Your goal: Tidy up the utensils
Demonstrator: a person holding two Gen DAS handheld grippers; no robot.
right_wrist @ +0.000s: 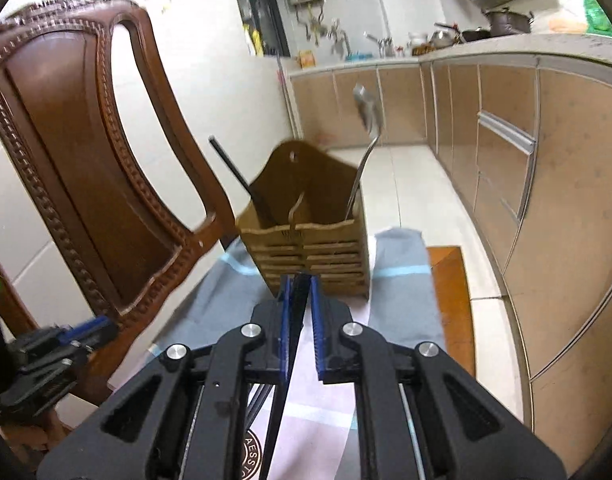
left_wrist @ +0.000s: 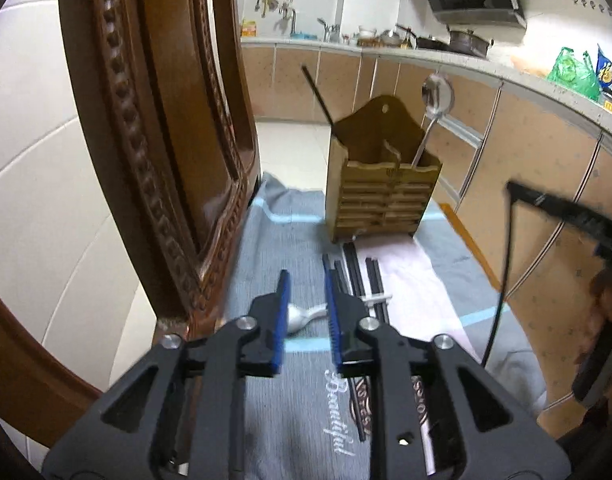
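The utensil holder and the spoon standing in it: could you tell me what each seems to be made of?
The utensil holder looks like wood or bamboo with a matte tan finish: slatted front, cut-out backboard. The spoon looks like polished metal, probably stainless steel: its bowl gives a mirror-like reflection.

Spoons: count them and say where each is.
2. A silver metal spoon stands in the slatted wooden holder's right compartment; a white spoon lies on the grey cloth beyond the left gripper. Others may be hidden.
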